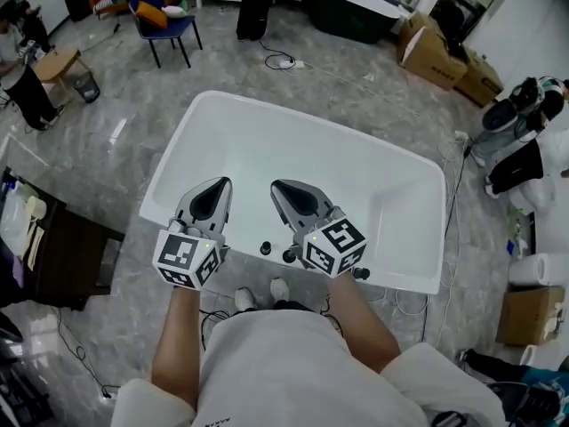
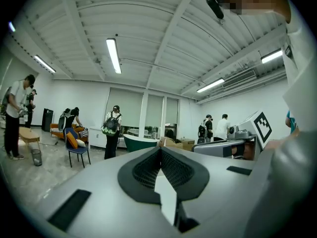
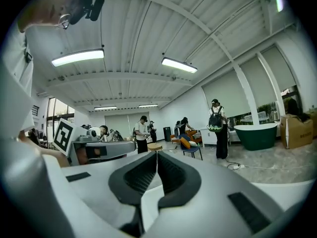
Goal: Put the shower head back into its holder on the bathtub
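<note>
The white bathtub [image 1: 204,127] lies below me in the head view. Small black fittings [image 1: 265,248] sit on its near rim, partly hidden by my right gripper. No shower head shows in any view. My left gripper [image 1: 214,186] hangs over the tub's near part with its jaws shut and nothing between them. My right gripper [image 1: 282,188] is beside it, also shut and empty. In the left gripper view the left gripper [image 2: 160,150] points level across the room. In the right gripper view the right gripper [image 3: 157,155] does the same.
A dark green tub [image 1: 347,12] and cardboard boxes [image 1: 436,56] stand at the back right. A blue chair [image 1: 164,20] is at the back left, a dark table [image 1: 71,256] at the left. People stand across the room [image 2: 111,130]. Cables [image 1: 284,62] lie on the floor.
</note>
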`<state>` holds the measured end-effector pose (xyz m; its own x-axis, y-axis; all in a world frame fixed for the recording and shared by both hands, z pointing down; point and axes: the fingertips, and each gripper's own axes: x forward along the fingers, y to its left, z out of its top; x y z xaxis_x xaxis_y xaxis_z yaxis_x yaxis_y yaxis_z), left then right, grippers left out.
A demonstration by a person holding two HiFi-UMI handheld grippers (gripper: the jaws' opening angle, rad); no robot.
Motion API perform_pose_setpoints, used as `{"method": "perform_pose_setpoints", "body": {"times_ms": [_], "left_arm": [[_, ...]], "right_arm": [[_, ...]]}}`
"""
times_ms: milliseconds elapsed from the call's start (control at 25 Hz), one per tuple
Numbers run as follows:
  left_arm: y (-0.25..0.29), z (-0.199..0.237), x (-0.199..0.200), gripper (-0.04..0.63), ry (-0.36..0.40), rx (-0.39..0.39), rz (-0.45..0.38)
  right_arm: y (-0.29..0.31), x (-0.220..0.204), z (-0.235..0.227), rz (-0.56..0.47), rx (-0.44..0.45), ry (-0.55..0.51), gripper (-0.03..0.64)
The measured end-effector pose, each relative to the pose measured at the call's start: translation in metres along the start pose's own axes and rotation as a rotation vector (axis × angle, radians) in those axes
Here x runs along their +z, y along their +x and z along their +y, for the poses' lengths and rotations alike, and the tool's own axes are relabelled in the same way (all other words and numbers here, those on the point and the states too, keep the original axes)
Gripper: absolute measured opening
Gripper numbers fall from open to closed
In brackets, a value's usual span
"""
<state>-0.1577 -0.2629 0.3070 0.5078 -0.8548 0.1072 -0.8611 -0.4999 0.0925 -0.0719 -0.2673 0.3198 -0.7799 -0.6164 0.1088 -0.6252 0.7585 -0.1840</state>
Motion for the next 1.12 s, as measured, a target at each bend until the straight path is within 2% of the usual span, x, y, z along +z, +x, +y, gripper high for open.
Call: {"method": "perform_pose_setpoints", "body": {"times_ms": [240,1120], "left_arm": [[-0.01,0.0,0.007,0.012,0.014,0.01,-0.011],[-0.005,-0.002,-0.005,0.012,0.019,-0.016,0.021]], "right_arm": [[-0.003,0.014,0.002,-0.024,0.007,-0.005,0.02],[-0.003,0.003,-0.001,0.001,-0.008,-0.005,0.017]]}}
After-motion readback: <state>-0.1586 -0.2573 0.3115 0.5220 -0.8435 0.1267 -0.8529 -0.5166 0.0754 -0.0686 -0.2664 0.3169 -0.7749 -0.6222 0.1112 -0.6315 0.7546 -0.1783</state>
